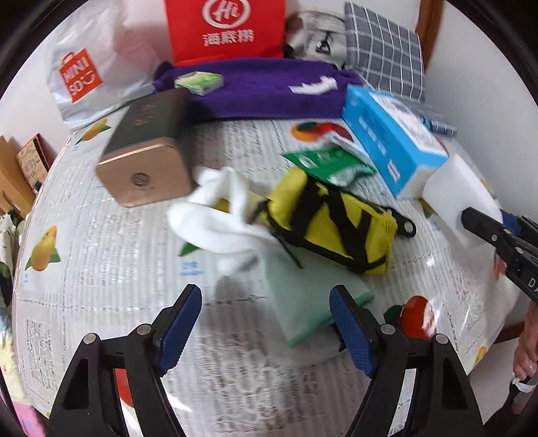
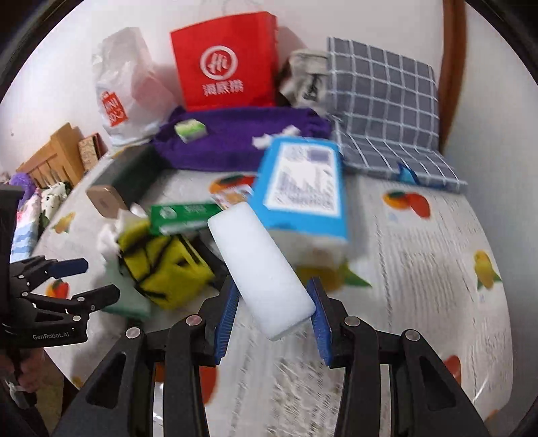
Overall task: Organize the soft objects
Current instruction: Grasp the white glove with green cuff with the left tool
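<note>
Table covered by a fruit-print cloth (image 1: 101, 242), crowded toward its far half. Left wrist view: red paper bag (image 1: 226, 30) at 12 o'clock against the wall, white Miniso bag (image 1: 90, 70) at 10 o'clock, grey checked cushion (image 1: 383, 50) at 1 o'clock. A purple towel (image 1: 262, 94) lies in front of the red bag with a small green-white packet (image 1: 199, 82) on it. A dark box with a gold end (image 1: 144, 148) sits at 10 o'clock from centre; a blue carton (image 1: 390, 144) at 2 o'clock. At centre, a yellow pouch with black straps (image 1: 333, 222) touches a white cloth (image 1: 222, 218) on its left side, and a green packet (image 1: 331, 164) lies just behind it. A pale green cloth (image 1: 309, 295) lies flat in front of the pouch, between it and the left gripper (image 1: 265, 329); that gripper's far pad overlaps the cloth's edge in the picture, contact not determinable. Left gripper jaws stand wide apart with nothing between them, pointing steeply down at the cloth. Task item: white sponge block (image 2: 262, 269), rectangular, rounded corners, smooth, unmarked, tilted with its far end toward 11 o'clock. It is off the table, clamped at its near end between the blue pads of the right gripper (image 2: 274, 314), in front of the blue carton. Edges motion-blurred in both views. A hand (image 1: 528, 349) shows at 4 o'clock of the left wrist view.
</note>
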Action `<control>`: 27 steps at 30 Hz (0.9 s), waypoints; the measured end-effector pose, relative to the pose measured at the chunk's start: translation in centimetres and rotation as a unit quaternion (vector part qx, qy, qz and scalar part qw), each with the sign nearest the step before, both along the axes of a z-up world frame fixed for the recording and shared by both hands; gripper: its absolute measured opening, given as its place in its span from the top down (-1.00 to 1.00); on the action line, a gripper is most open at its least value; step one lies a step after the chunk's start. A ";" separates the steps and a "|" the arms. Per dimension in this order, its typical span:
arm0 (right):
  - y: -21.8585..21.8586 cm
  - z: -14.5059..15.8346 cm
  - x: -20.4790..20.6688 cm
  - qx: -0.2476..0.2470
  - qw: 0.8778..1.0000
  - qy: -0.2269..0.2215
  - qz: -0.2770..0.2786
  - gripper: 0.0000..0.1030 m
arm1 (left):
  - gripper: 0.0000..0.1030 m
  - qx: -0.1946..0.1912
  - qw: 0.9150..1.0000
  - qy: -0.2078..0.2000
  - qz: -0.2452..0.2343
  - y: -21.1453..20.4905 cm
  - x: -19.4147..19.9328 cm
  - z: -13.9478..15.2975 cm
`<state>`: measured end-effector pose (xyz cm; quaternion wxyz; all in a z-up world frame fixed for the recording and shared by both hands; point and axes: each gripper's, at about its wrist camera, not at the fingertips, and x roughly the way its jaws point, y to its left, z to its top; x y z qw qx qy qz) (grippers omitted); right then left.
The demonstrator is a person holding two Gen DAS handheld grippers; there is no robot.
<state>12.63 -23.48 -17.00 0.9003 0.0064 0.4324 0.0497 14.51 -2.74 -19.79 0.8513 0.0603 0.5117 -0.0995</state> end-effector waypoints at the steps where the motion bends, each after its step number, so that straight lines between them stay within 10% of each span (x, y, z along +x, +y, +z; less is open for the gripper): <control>1: -0.5 -0.4 -0.1 0.003 1.000 0.004 -0.005 0.20 | -0.50 0.010 1.000 -0.004 0.002 -0.6 0.0 -0.3; 4: -1.8 -1.2 -0.3 0.021 1.000 0.012 -0.016 0.20 | -0.32 0.034 0.999 -0.022 0.021 -1.2 0.0 -0.7; 8: -2.5 -2.1 -0.4 0.026 0.999 0.022 -0.016 0.19 | 0.61 0.026 0.999 -0.023 0.027 -1.4 0.0 -0.3; 11: -2.7 -3.0 -0.1 0.031 0.999 0.032 -0.017 0.19 | 0.81 0.050 0.998 -0.034 0.025 -1.8 -0.3 0.3; 23: -2.6 -2.9 -0.8 0.033 0.999 0.027 -0.018 0.19 | 0.88 0.006 0.999 -0.033 0.039 1.2 -1.3 2.1; 27: -2.3 -2.7 -1.2 0.029 0.999 0.025 -0.016 0.16 | 0.53 -0.013 0.999 -0.011 0.032 0.8 -1.3 0.8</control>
